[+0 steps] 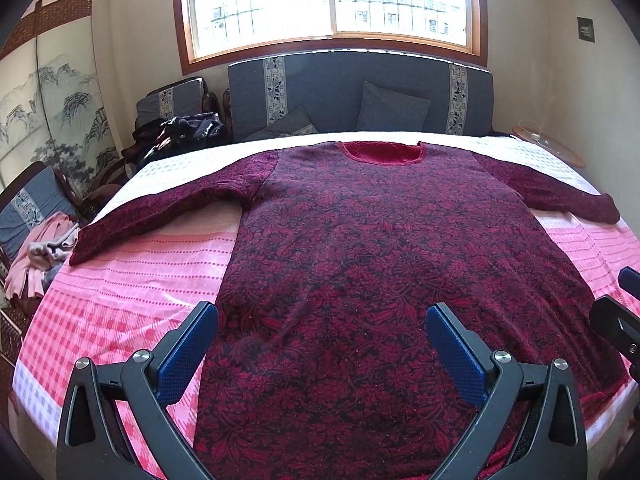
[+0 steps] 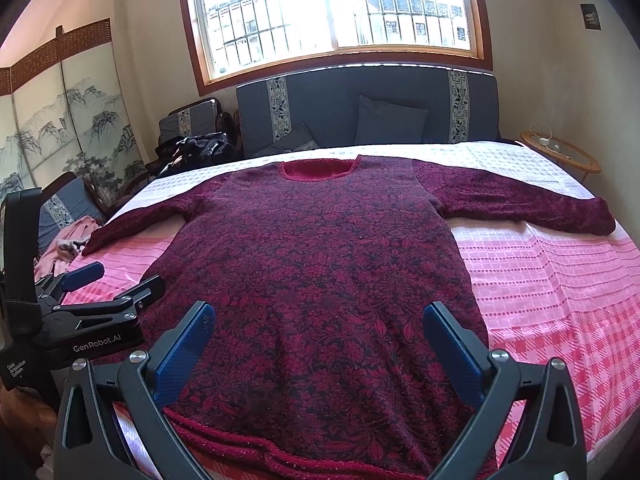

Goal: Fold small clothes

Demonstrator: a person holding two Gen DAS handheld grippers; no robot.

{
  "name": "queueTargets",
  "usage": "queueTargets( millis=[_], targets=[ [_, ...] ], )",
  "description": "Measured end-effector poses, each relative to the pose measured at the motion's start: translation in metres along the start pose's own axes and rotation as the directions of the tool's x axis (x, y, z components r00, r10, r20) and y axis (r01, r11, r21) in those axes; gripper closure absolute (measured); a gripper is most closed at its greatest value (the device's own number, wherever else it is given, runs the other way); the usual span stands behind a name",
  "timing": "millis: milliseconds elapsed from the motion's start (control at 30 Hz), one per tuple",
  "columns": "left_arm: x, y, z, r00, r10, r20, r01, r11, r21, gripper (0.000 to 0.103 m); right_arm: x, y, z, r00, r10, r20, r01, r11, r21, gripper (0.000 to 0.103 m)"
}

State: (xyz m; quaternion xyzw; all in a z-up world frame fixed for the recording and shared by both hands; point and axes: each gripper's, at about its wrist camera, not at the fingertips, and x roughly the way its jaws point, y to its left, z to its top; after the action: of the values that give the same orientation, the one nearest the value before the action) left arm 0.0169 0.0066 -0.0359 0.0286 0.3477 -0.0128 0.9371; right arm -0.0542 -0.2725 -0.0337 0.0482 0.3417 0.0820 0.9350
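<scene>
From the left edge of the bed (image 1: 120,288) I see the left sleeve (image 1: 152,212) of the dark red sweater (image 1: 360,260) reaching out toward that edge, flat and unfolded. My left claw (image 1: 320,360) hangs over the near hem with its blue pads spread wide, gripping nothing. The sweater lies face up across the middle of the bed, collar toward the far edge. My right claw (image 2: 316,356) is spread just as wide over the hem, also empty, and the right sleeve (image 2: 520,204) runs to the right edge. I judge folding has not begun; the next move calls for pinching a sleeve or a side of the body and carrying it inward. The near hem is partly cut off below my claws, and I cannot make out the pile of pink cloth (image 1: 44,256) beyond the left edge
</scene>
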Motion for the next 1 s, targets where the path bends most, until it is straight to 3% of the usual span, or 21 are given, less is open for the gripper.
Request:
queueTargets(
  millis=[1000],
  targets=[
    [0.019,-0.006,0.009,1.000,-0.015,-0.028,0.015,1.000,0.001,0.000,0.032,-0.003,0.011,0.998,0.023,-0.060,-0.023,1.000,0.011,0.000]
  ],
)
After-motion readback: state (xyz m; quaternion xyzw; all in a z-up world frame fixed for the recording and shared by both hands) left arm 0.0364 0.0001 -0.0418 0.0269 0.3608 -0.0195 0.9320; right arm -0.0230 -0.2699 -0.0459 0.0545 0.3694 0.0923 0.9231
